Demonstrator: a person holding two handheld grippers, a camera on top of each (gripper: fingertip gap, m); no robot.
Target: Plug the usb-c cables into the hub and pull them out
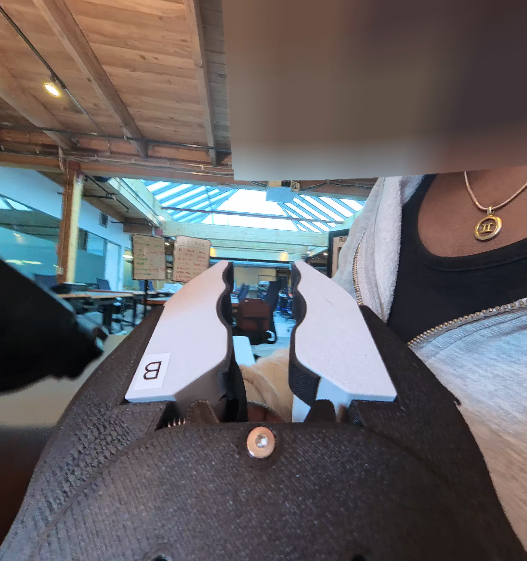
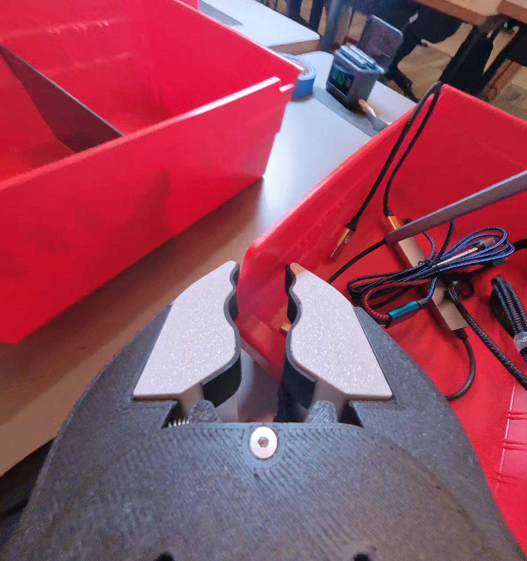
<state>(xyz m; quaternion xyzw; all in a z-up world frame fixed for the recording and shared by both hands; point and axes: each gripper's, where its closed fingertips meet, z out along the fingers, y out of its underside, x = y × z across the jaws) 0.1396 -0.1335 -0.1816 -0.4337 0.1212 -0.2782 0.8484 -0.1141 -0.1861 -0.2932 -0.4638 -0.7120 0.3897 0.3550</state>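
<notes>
A strip of bare table (image 2: 301, 151) separates two red bins. The right gripper (image 2: 262, 267) hangs over the near rim of the right bin (image 2: 317, 218), jaws released, empty. Hub (image 2: 438, 300) and cables (image 2: 432, 267) lie inside it. The left gripper (image 1: 262, 267) tilts upward, jaws apart, empty.

A blurred patch filled the upper right of the left wrist view. A dark, unfocused object (image 1: 28, 328) at that frame's left edge could not be identified. In the right wrist view, the right-hand red bin (image 2: 341, 194) ran off the right edge, its hub (image 2: 438, 300) partly buried under coiled cables (image 2: 432, 267); a grey bar (image 2: 468, 203) was cut off too.
</notes>
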